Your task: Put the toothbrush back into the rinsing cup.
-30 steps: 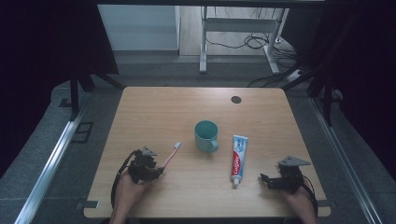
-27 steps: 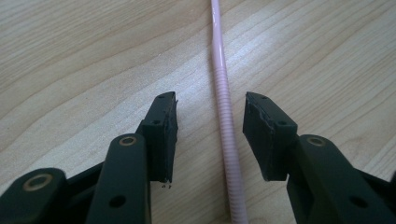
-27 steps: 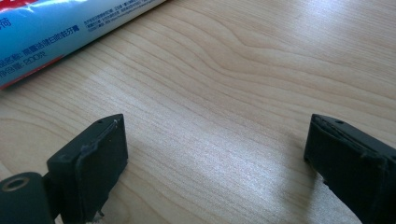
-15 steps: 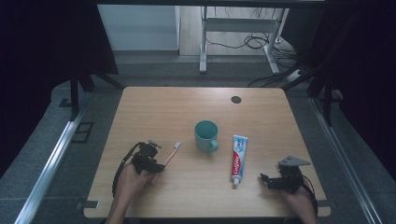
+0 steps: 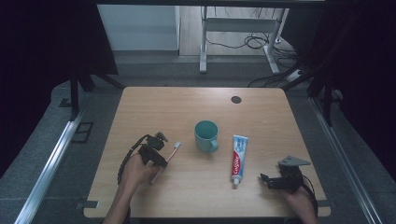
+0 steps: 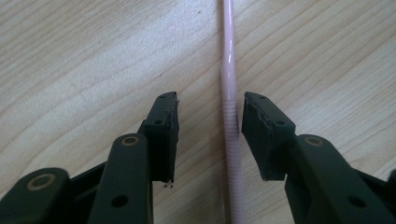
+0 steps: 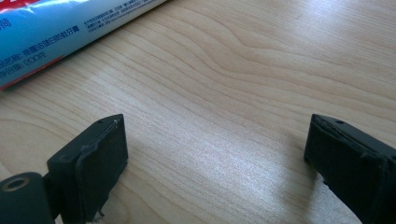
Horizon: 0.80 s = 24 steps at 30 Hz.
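Note:
A pink toothbrush [image 5: 171, 155] lies on the wooden table [image 5: 201, 116], left of a teal mug [image 5: 206, 136]. My left gripper [image 5: 158, 160] stands open over the brush handle. In the left gripper view the ribbed pink handle [image 6: 232, 135] runs between the jaws, close against the right one, and my left gripper [image 6: 208, 116] is not closed on it. A blue and white toothpaste tube [image 5: 238, 158] lies right of the mug. My right gripper [image 5: 265, 179] rests open near the front right edge, right of the tube's cap. In the right gripper view my right gripper [image 7: 212, 133] has bare wood between its jaws, with the tube [image 7: 56, 28] at the upper left.
A dark round spot [image 5: 236, 99] marks the table's far right part. Metal frame legs [image 5: 203, 42] and cables [image 5: 252, 42] stand on the floor beyond the table. Dark curtains hang on both sides.
My left gripper has moved forward and right onto the toothbrush handle, so its jaws now straddle it. The right gripper has stayed in place.

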Tool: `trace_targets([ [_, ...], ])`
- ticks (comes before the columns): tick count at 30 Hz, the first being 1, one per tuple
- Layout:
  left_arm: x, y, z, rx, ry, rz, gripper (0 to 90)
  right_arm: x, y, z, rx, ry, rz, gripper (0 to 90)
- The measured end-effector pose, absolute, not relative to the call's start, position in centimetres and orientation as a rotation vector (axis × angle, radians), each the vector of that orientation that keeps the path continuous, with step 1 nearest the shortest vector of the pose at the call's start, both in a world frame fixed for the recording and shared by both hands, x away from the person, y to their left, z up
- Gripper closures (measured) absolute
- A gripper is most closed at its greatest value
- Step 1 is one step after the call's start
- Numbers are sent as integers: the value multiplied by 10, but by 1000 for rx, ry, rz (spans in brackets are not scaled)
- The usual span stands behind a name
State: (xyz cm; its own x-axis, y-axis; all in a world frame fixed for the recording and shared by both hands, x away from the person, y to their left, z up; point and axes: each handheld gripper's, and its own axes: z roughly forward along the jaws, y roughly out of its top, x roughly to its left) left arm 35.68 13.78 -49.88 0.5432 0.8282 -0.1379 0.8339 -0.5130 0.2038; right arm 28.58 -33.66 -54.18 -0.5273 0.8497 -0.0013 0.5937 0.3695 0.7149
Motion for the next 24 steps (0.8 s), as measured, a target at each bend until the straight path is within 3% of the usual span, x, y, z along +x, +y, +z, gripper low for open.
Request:
trace_targets([
  [16,379,112,-500,2663,1404,-73,690,286,-337,-542,1259,2266,952,57],
  [24,384,103,-500,2714,1441,-74,819,286,-337,-542,1259,2266,952,58],
])
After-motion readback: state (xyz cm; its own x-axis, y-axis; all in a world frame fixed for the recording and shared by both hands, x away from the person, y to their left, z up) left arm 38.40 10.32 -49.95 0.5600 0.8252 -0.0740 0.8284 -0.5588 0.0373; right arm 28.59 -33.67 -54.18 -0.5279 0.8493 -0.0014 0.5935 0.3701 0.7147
